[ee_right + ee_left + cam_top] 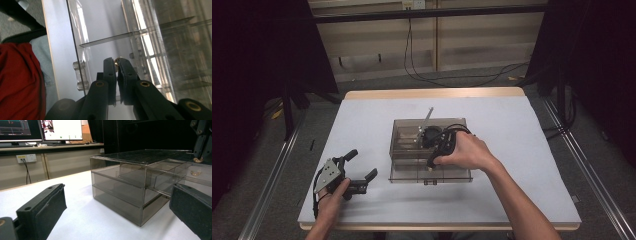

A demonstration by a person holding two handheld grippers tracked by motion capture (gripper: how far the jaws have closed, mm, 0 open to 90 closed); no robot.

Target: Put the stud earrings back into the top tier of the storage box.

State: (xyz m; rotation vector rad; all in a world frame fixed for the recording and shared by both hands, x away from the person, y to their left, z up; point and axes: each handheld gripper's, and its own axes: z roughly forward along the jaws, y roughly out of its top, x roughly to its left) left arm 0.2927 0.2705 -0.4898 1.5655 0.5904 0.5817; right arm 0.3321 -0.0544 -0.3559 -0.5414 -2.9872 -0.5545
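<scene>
A small brass-coloured object (117, 60) is held pinched in the closed right hand-held gripper (116, 62) above the open drawer (430, 171); releasing inside seems next. The left hand-held gripper (361, 167) is kept wide open, empty, on the counter (362, 120).

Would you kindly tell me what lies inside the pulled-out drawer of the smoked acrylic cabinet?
The right tongs hold a small gold-coloured item over the open drawer; its bare floor shows. The hand covers part of it, so that part stays unseen.

Drawer box (430, 150) on table (512, 200) (mid-table)
</scene>
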